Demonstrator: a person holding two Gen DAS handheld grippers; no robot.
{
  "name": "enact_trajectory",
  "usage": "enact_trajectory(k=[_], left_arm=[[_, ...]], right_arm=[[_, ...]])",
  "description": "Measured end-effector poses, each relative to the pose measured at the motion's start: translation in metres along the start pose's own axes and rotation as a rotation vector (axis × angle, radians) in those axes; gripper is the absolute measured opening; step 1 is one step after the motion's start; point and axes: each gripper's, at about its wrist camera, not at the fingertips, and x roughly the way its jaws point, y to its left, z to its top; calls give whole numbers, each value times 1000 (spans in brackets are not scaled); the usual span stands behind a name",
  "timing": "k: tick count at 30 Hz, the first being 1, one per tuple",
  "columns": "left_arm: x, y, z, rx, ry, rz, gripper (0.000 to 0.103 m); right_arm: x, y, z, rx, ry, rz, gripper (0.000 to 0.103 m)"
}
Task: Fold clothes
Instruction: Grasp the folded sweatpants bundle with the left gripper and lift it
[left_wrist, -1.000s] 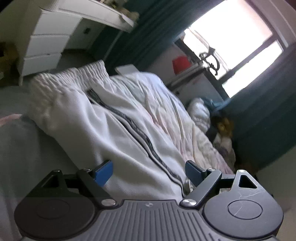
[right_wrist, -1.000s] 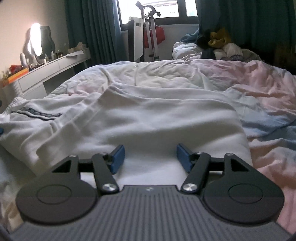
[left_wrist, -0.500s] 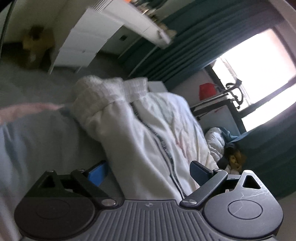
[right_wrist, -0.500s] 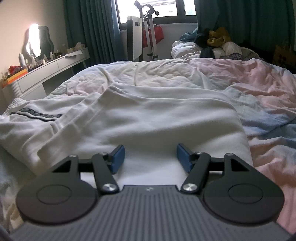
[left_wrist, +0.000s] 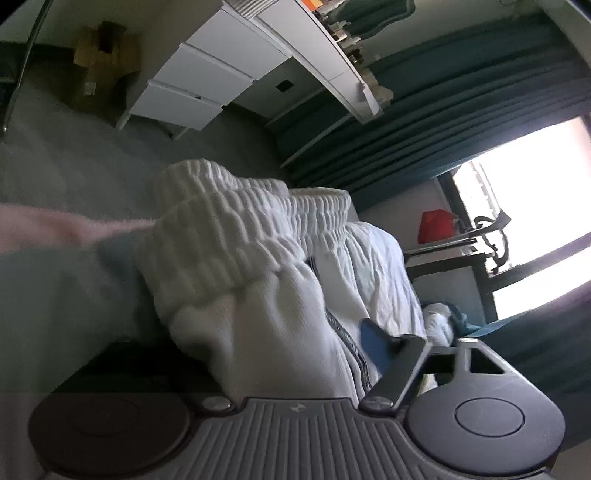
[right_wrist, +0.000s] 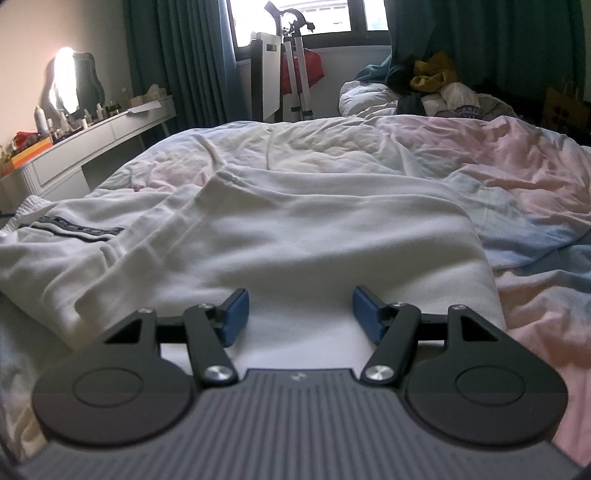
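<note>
1. White trousers (right_wrist: 295, 236) lie flat across the bed (right_wrist: 517, 177), elastic waistband (left_wrist: 236, 229) at its left edge near the dresser (left_wrist: 207, 74), legs running toward the right gripper
2. Step in hand, as I read it: pinch the waistband end so it can be carried over for a fold
3. Left gripper (left_wrist: 295, 354) closing, trouser cloth bunched between the jaws; only the right blue pad (left_wrist: 373, 343) shows, the other is buried under fabric, so can't tell if pads press yet
4. Do it well: bite both layers just below the elastic, not the dark side stripe (left_wrist: 347, 339) alone, or one layer slips
5. Right gripper (right_wrist: 299, 314) jaws apart, hovering low over the leg end, nothing held; likely should grab or pin the cloth before left lifts
</note>
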Motion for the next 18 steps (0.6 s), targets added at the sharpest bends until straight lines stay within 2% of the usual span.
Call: enact_trajectory(k=[2,4,7,9,12,16,18], left_arm=[[6,-9,7,51,-20,33,50],[9,-22,12,133,-45,60,38],[1,-57,8,289,-96,67,26],[-9,-84,0,404,-138,57,24],[-30,-132,-17,571,-220,-21,23],[-55,-204,-55,714,-289,-106,23],[-69,-240,-86,788,-329,-157,23]], right_arm=[[1,-2,-1,6,10,21,65],[2,1,-3,-20,12,14,65],[4,5,-3,-46,15,0,66],[4,5,-2,-43,17,-2,66],[0,1,0,-29,15,11,65],[-11,-9,7,50,1,40,64],[-23,-17,12,98,-27,41,64]])
